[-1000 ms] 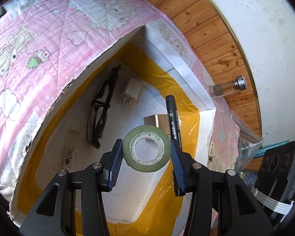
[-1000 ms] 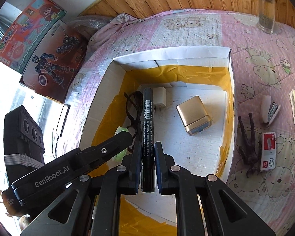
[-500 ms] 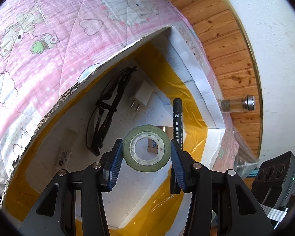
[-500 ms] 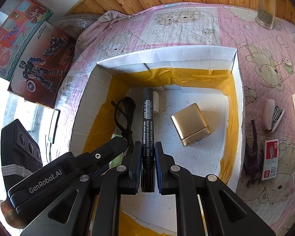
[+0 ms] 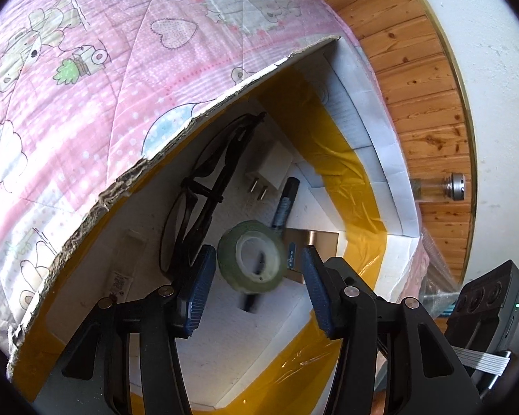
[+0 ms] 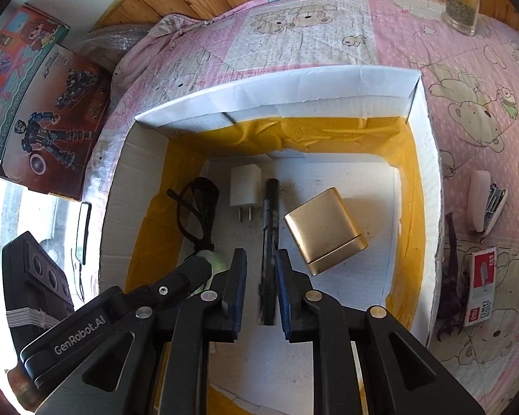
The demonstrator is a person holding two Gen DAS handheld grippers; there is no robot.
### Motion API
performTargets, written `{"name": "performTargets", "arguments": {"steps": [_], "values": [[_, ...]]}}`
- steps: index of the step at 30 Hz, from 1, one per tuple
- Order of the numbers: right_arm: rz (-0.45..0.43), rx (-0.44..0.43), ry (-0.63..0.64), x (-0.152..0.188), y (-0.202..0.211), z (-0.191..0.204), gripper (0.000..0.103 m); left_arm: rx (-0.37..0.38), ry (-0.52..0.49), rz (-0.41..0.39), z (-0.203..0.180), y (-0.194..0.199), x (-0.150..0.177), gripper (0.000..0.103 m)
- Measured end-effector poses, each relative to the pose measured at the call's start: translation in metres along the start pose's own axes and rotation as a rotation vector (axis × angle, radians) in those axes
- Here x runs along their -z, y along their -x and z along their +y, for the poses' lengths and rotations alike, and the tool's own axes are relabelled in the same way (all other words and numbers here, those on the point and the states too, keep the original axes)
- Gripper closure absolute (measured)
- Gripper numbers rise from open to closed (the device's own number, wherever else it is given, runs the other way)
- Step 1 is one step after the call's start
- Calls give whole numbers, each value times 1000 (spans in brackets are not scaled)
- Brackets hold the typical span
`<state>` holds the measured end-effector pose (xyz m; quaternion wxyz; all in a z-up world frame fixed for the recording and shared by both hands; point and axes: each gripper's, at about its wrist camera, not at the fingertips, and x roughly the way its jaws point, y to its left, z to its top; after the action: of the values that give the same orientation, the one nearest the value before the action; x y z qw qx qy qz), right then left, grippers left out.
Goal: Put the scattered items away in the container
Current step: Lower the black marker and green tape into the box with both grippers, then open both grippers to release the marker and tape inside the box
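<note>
While both grippers hang over the cardboard box (image 6: 429,159), the left gripper (image 5: 256,269) has just spread its jaws, its tape roll (image 5: 251,259) dropping free; the right gripper (image 6: 259,287) has just parted off the marker (image 6: 269,242). Next, I'd guess, fetch the stapler (image 6: 484,204) outside.

Charger (image 6: 244,186), marker (image 6: 270,238), tin (image 6: 325,231) inside box (image 6: 276,103).
</note>
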<state>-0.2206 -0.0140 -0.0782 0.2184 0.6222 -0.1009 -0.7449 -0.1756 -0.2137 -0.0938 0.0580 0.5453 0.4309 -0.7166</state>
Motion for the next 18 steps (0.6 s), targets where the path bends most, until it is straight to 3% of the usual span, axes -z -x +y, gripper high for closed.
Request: {"name": "performTargets", "arguments": {"steps": [11, 18], "values": [[6, -34, 8, 9, 10, 2, 75, 12, -3, -2, 2, 14, 13, 42], [-17, -33, 55, 18, 29, 3, 74, 22, -77, -45, -3, 38, 33, 42]]}}
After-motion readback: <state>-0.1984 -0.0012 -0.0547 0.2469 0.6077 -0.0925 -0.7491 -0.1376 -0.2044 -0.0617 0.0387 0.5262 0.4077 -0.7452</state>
